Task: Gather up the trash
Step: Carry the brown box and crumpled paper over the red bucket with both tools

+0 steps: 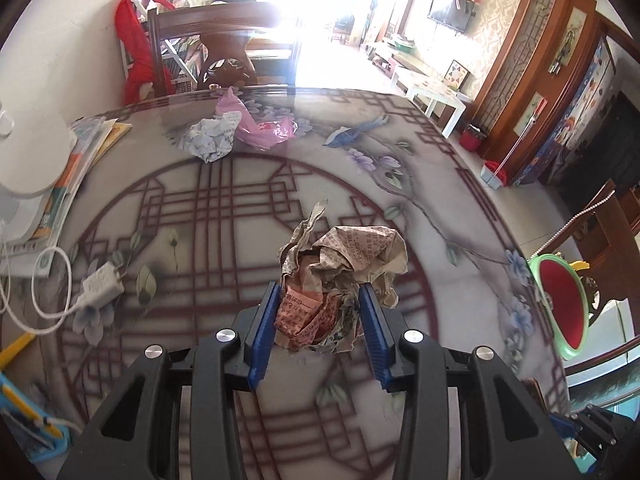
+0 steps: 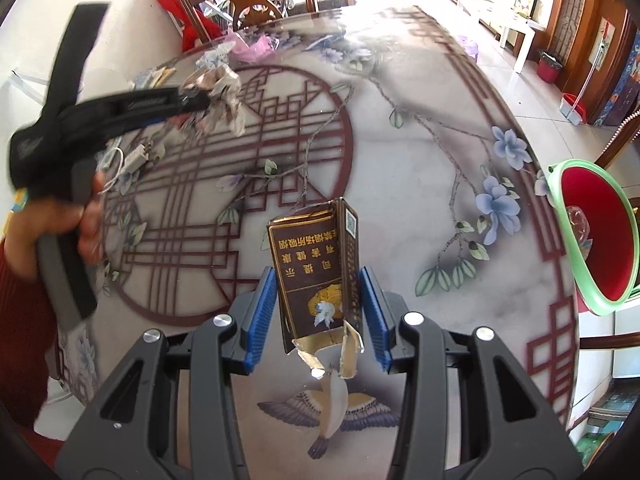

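Glass is covering the round worktop [image 1: 420,208], with a dark red lattice and painted flowers showing underneath, and it is serving as the landmark for everything else. Hanging off the worktop's right edge, a green bin [image 2: 582,276] with a red liner is sitting open, tilted toward the cameras. On the worktop's far side, a pink plastic bag [image 1: 260,124] and a pale crumpled paper [image 1: 210,140] are lying touching each other. Near its left edge, a white charger [image 1: 100,286] is lying beside a stack of books [image 1: 72,184].

Above the worktop's middle, the left claw [image 1: 318,320] is pinching a crumpled newspaper ball [image 1: 344,276], its blue pads pressing in from both sides; the right view shows a person's hand [image 2: 86,216] gripping that tool's handle. Nearer the worktop's front edge, the right claw [image 2: 320,312] is holding a torn brown cigarette pack [image 2: 316,276] upright between its pads, clear of the glass.

Both pieces appear to be lifted, so the carrying step seems to be in hand. Next, each claw probably needs to be travelling rightward over the bin's mouth before spreading, one after the other so the tools are not colliding. Then the pink bag and pale paper are still waiting.
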